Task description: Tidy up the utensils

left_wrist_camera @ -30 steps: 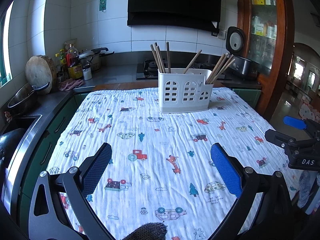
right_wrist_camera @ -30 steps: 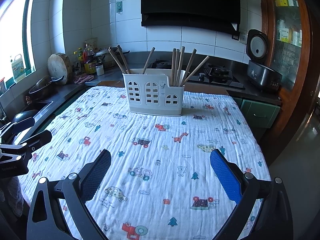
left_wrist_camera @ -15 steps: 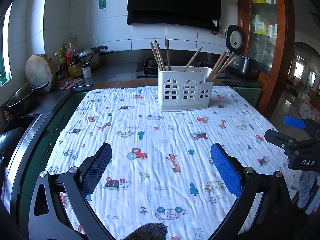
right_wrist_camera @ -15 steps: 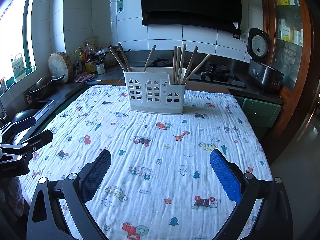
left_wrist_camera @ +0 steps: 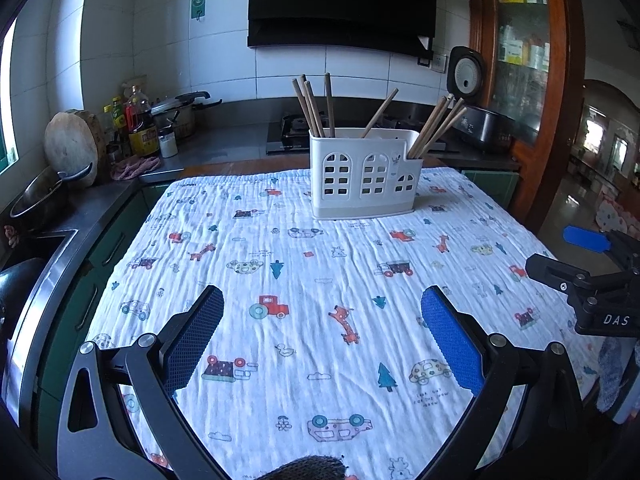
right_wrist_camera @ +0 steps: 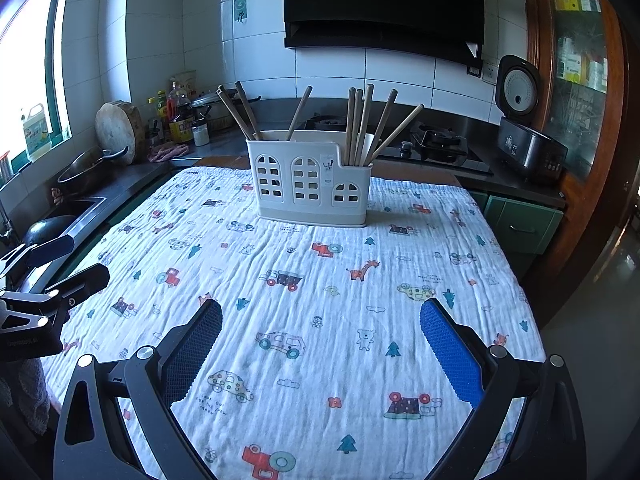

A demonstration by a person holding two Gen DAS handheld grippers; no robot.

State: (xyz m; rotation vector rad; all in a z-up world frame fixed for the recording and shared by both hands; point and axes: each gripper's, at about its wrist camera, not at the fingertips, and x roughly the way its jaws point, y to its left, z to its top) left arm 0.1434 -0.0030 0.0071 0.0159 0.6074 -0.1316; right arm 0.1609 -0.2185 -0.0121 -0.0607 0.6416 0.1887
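A white utensil holder (left_wrist_camera: 366, 176) (right_wrist_camera: 310, 184) with arched window cut-outs stands at the far middle of the table. Several wooden chopsticks (left_wrist_camera: 316, 106) (right_wrist_camera: 362, 126) lean in its compartments. My left gripper (left_wrist_camera: 320, 340) hovers open over the near part of the patterned cloth, nothing between its blue pads. My right gripper (right_wrist_camera: 320, 346) is open too, equally far back from the holder and holding nothing. Each gripper shows at the edge of the other's view: the right one (left_wrist_camera: 576, 260) and the left one (right_wrist_camera: 60, 260).
A white cloth (left_wrist_camera: 320, 280) printed with cars and giraffes covers the table. A sink and pan (right_wrist_camera: 80, 176), a round cutting board (right_wrist_camera: 118, 128) and bottles line the left counter. A gas hob (right_wrist_camera: 436, 142) and a rice cooker (right_wrist_camera: 524, 148) sit behind.
Both views have pulled slightly back from the holder. Both grippers stay open and empty.
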